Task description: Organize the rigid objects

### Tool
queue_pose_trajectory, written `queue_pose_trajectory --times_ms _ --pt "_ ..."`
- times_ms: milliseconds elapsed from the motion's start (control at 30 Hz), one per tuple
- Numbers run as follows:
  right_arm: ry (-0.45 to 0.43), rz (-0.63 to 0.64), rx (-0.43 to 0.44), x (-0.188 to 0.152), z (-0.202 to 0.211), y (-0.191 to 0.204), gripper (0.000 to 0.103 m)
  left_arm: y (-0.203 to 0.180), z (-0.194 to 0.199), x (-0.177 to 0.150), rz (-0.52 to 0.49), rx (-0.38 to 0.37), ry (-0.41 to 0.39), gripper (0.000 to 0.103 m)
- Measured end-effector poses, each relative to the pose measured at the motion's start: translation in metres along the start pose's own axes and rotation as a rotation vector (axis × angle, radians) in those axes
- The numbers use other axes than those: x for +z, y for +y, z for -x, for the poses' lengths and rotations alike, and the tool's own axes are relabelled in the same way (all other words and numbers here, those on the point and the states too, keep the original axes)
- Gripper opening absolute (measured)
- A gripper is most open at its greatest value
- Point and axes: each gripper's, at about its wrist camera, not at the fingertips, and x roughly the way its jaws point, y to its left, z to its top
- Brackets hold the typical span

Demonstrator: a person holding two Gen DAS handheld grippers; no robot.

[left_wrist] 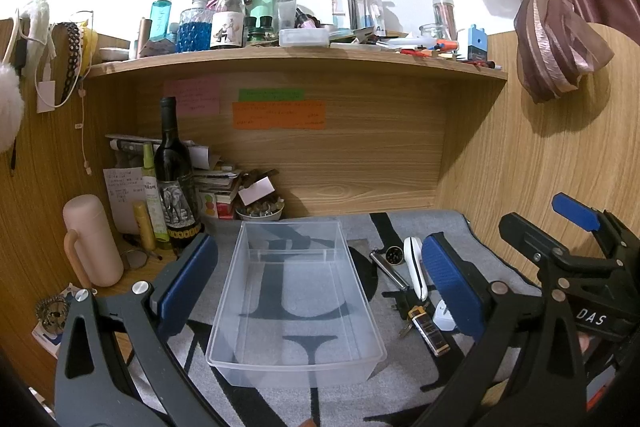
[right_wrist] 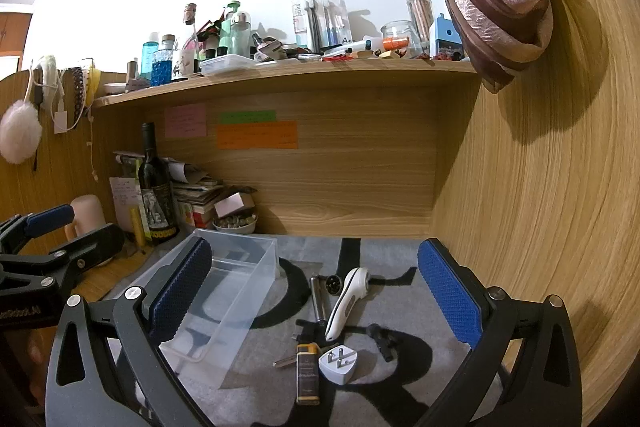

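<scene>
Evidently nothing is sorted yet; the clear bin (left_wrist: 296, 291) sits empty on the mat, the white handheld device (right_wrist: 347, 301), plug (right_wrist: 339, 363) and lighter (right_wrist: 307, 373) lie just beside it; left gripper (left_wrist: 316, 279) and right gripper (right_wrist: 316, 299) both hover spread, holding nothing.

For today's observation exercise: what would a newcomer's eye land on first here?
Probably the empty clear plastic bin in the middle of the grey mat. Next, the small objects beside it, notably a white handheld device and white plug. Both grippers' jaws stand open.
</scene>
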Motion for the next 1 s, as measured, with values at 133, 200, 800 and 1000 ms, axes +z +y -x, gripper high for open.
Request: queue_pose_trajectory --times_ms 133,200,800,1000 --pt "0.000 0.001 0.000 0.0001 -0.0002 0.0002 0.103 0.0003 0.0000 0.0001 -0.001 -0.001 0.001 0.103" --pt "0.000 0.001 0.000 0.0003 -0.0002 0.0003 0.103 0.0001 0.0000 0.0000 0.000 -0.001 -0.001 0.103" --pt "0.002 0.002 0.000 0.0004 0.0001 0.0018 0.103 -0.0023 0.0011 0.0015 0.002 -0.008 0.001 0.103" --pt "0.006 0.003 0.006 0.0003 -0.0008 0.0038 0.103 -0.0032 -0.0031 0.0022 0.006 -0.020 0.012 0.103"
